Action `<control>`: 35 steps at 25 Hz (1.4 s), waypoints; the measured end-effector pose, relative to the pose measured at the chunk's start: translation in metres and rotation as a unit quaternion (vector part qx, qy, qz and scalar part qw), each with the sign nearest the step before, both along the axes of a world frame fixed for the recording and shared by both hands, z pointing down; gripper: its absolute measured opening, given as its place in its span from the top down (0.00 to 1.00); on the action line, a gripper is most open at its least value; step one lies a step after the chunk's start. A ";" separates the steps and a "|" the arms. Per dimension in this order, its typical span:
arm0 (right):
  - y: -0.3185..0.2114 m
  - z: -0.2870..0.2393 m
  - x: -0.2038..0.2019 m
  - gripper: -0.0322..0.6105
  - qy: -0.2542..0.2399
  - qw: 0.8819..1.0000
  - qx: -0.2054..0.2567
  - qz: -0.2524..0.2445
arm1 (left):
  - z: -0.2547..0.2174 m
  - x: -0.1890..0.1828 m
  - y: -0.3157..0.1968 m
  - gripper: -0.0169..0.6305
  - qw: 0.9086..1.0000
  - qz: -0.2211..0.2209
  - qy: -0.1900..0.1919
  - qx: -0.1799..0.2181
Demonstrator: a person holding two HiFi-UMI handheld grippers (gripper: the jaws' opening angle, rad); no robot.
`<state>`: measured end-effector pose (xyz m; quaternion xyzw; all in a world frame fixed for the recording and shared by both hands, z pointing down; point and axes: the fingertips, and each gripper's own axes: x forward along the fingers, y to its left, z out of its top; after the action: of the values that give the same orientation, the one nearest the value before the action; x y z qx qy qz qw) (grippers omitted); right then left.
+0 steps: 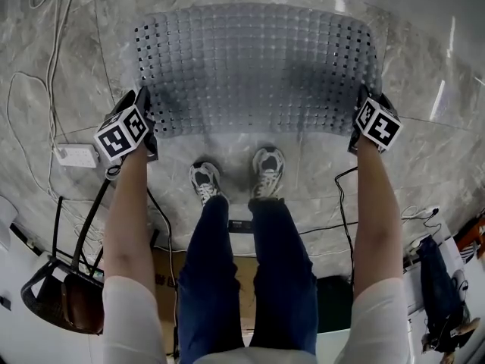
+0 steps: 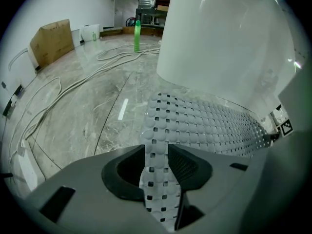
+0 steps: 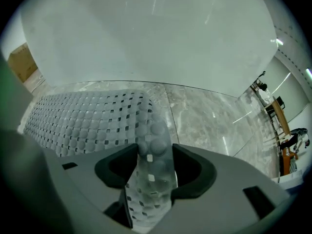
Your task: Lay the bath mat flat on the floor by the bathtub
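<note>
On the grey marble floor [image 1: 68, 59], just ahead of the person's shoes [image 1: 204, 180], the bath mat [image 1: 254, 67] lies spread out, a clear, bumpy sheet dotted with square holes. Its far long edge runs along the foot of the white bathtub [image 2: 219, 43], which fills the upper part of both gripper views. The left gripper [image 1: 144, 123] sits at the mat's near left corner and the right gripper [image 1: 364, 116] at its near right corner, both pointing steeply down.

Seen from the left gripper view, the fingers [image 2: 187, 165] stand spread, with the mat's corner rising as a narrow strip through the gap between them (loose rather than pinched). The right gripper view shows the same: fingers [image 3: 190, 169] apart, and a curled strip of mat standing up in the opening. Beyond each corner the rest of the mat rests flat on the stone.

A white power strip [image 1: 76, 155] and trailing cables [image 1: 53, 44] lie off to the left, and a green bottle [image 2: 137, 35] stands far across the room near a cardboard box [image 2: 51, 43].
</note>
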<state>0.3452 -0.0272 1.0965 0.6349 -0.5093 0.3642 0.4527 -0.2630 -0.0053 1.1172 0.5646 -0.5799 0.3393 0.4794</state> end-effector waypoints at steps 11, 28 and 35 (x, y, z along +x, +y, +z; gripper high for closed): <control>0.019 0.013 0.016 0.59 0.019 0.999 -0.034 0.010 | 0.013 0.011 0.001 0.73 1.000 0.007 0.022 -0.004; 0.021 -0.011 -0.027 0.83 -0.037 0.998 -0.041 -0.010 | -0.029 0.018 -0.002 0.85 0.999 0.017 0.031 0.000; 0.011 -0.047 -0.052 0.89 -0.067 0.997 -0.037 -0.019 | -0.069 0.032 -0.007 0.88 0.999 0.028 0.047 0.004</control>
<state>0.2932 -0.0161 1.0497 0.5824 -0.5367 0.4154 0.4474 -0.2310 -0.0123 1.0482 0.5978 -0.5424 0.3231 0.4940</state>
